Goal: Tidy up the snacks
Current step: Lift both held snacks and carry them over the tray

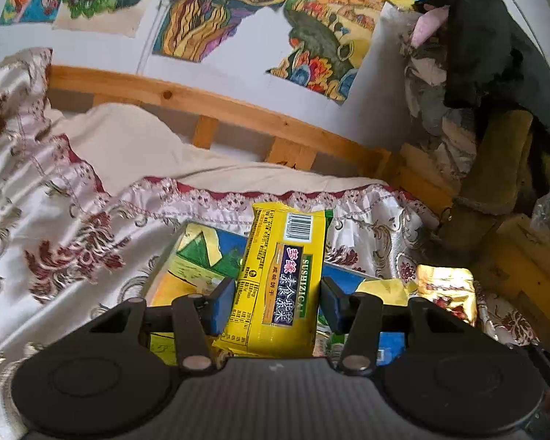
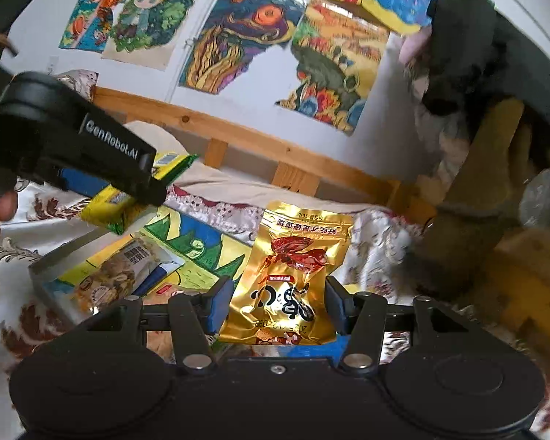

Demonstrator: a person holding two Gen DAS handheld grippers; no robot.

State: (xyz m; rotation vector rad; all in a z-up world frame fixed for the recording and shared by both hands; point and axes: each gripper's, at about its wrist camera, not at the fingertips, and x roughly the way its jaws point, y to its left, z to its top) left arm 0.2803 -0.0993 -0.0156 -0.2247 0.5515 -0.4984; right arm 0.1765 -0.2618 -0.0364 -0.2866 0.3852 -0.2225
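My left gripper (image 1: pixel 277 302) is shut on a yellow biscuit packet (image 1: pixel 282 278) and holds it above a shallow box with a coloured drawing inside (image 1: pixel 198 256) on the bed. My right gripper (image 2: pixel 277 302) is shut on a gold foil snack pouch (image 2: pixel 293 275), held to the right of the box (image 2: pixel 187 253). In the right wrist view, the left gripper (image 2: pixel 154 187) with the yellow packet (image 2: pixel 128 198) hangs over the box's far left. A clear bag of nuts (image 2: pixel 117 275) lies in the box. The gold pouch also shows in the left wrist view (image 1: pixel 447 293).
A floral satin bedspread (image 1: pixel 55 220) covers the bed, with a wooden headboard rail (image 1: pixel 238 113) behind it. Coloured drawings (image 1: pixel 220 11) hang on the wall. A pile of clothes and cushions (image 1: pixel 476 91) stands at the right.
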